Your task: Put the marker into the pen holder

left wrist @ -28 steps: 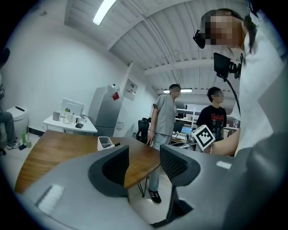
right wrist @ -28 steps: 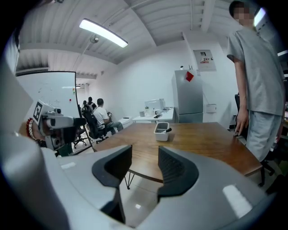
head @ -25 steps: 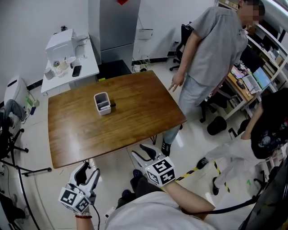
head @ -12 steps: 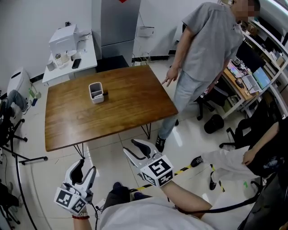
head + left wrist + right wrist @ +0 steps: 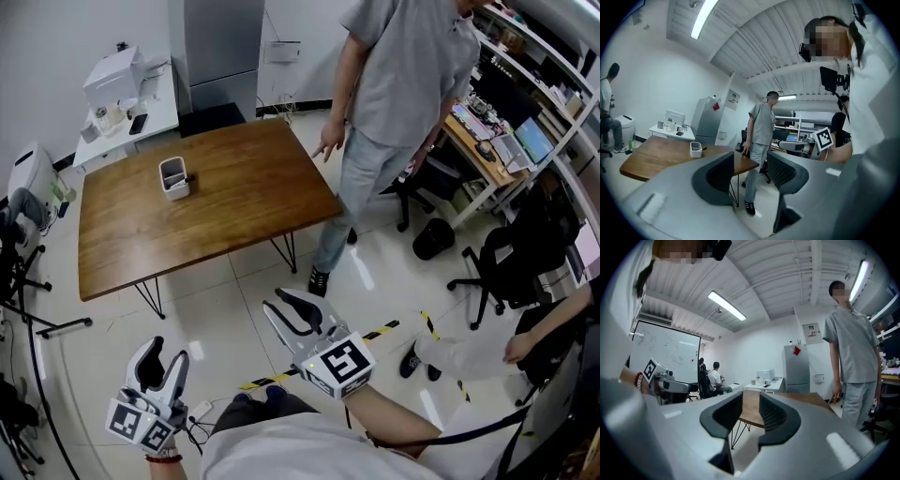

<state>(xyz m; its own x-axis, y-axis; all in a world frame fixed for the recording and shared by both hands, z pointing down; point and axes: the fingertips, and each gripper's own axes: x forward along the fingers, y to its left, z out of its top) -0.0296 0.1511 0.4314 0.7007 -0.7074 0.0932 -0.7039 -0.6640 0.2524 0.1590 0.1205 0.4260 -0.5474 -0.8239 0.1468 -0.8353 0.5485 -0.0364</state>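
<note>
Well apart from both grippers, the marker lies on the wooden table, just beside the white pen holder. It is too small to tell how its long axis runs. The left gripper gapes, empty. The right gripper has just been closing its jaws, which stand apart with nothing between them.

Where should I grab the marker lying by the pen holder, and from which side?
Probably its free end, from above on the side away from the pen holder: the marker lies flat on the table, close beside it.
</note>
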